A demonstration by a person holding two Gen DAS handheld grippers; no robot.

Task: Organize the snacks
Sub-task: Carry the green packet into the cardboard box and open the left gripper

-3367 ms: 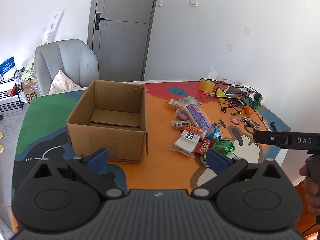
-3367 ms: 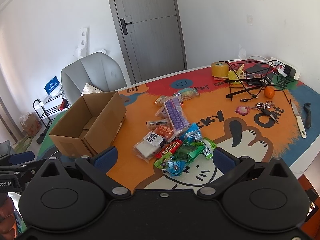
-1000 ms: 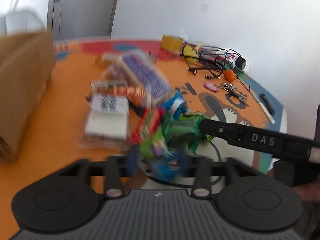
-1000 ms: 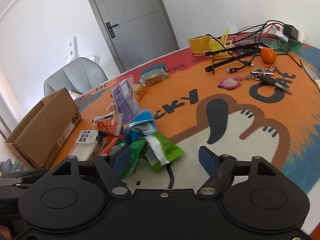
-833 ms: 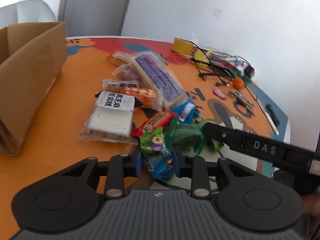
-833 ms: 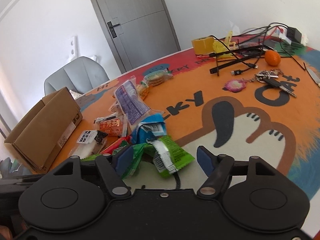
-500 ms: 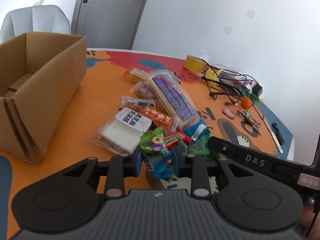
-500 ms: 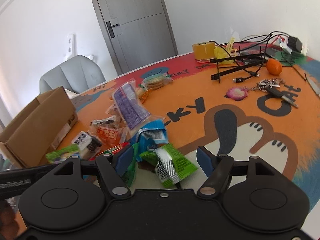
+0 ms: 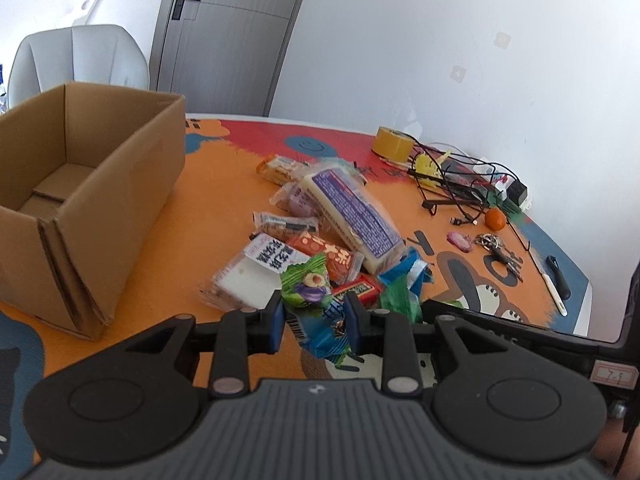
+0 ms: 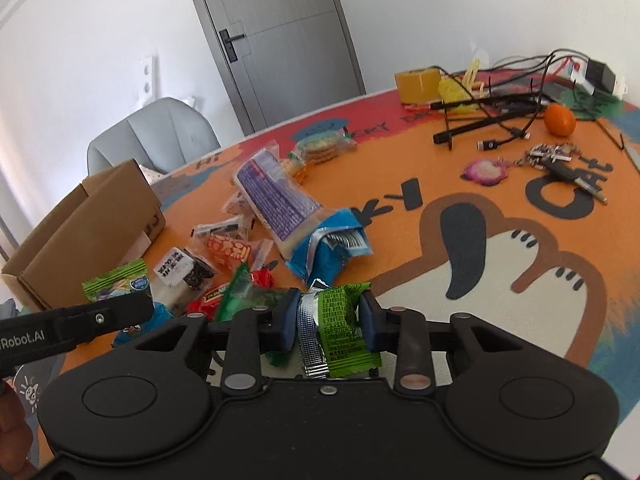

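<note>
A: My left claw (image 9: 314, 318) is black with blue pads, pinched on a green-and-blue packet (image 9: 308, 292) printed with a purple cartoon face.

B: And the right?

A: Right claw (image 10: 329, 322), same black and blue, clamped on a bright green wrapper (image 10: 340, 320) with a silver crimped edge.

B: The heap beyond?

A: A long purple-labelled pack (image 9: 352, 210), an orange speckled bar (image 9: 320, 250), a white cake with a black-lettered label (image 9: 256, 272), a blue pouch (image 10: 330, 248).

B: Underneath?

A: The counter (image 10: 400, 152) is orange with a red band, black lettering, a brown-and-cream cartoon. The cardboard box (image 9: 88, 184) is plain brown.
</note>
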